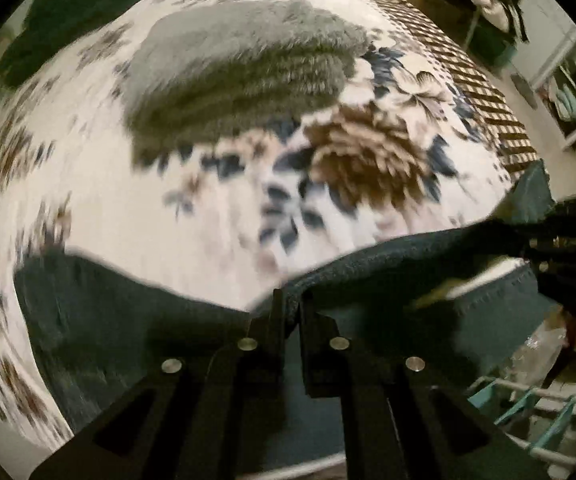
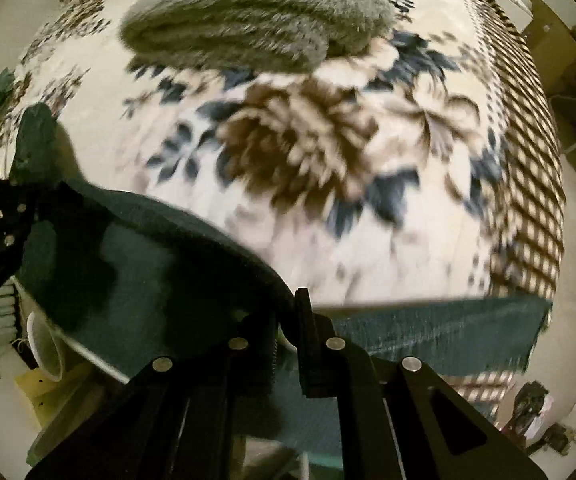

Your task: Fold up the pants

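Observation:
Dark teal pants (image 1: 136,312) hang stretched between my two grippers above the near edge of a floral bed cover (image 1: 148,208). My left gripper (image 1: 291,300) is shut on the pants' upper edge. My right gripper (image 2: 288,304) is shut on the same edge of the pants (image 2: 136,264). In the left wrist view the right gripper shows at the right edge (image 1: 567,240), pinching the cloth. In the right wrist view the left gripper shows at the left edge (image 2: 20,200). Both views are blurred by motion.
A folded grey fuzzy blanket (image 1: 240,76) lies on the far part of the bed; it also shows in the right wrist view (image 2: 256,16). Dark clothing (image 1: 84,12) lies at the far left. A checked border (image 2: 527,184) runs along the bed's right side. Shelves and clutter (image 1: 543,396) stand beside the bed.

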### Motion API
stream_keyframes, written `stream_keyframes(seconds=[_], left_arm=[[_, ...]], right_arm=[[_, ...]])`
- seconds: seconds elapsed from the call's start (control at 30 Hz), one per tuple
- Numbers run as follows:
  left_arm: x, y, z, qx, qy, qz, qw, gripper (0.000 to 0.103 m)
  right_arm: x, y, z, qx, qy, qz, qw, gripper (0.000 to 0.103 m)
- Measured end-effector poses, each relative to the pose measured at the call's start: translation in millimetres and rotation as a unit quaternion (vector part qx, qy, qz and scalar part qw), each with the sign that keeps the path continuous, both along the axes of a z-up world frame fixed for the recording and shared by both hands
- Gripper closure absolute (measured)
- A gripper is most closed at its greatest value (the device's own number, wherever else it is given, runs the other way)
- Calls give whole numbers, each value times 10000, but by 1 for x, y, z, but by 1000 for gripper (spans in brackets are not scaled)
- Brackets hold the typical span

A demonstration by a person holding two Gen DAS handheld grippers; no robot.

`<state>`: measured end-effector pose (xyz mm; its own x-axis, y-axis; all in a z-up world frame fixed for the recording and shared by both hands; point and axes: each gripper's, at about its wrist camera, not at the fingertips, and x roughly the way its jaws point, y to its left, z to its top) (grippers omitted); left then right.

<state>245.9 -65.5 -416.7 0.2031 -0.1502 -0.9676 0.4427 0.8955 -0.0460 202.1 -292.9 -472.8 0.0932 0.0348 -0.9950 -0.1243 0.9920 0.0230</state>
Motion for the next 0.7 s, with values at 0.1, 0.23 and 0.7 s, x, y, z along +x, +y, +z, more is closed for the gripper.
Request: stream_keyframes(seconds=[0.1, 0.23, 0.7], left_arm=[[-33, -13, -25, -40, 291, 263, 9992, 99], [-67, -10, -57, -19, 741, 571, 9956, 99], [-107, -8, -126, 470, 1473, 1130, 9815, 93]], right_arm=[[-40, 32, -1, 3, 144, -86, 9999, 95], [-82, 50, -27, 97, 563, -152, 9983, 95], [-115, 56, -94, -24, 1100, -146, 9938, 90]])
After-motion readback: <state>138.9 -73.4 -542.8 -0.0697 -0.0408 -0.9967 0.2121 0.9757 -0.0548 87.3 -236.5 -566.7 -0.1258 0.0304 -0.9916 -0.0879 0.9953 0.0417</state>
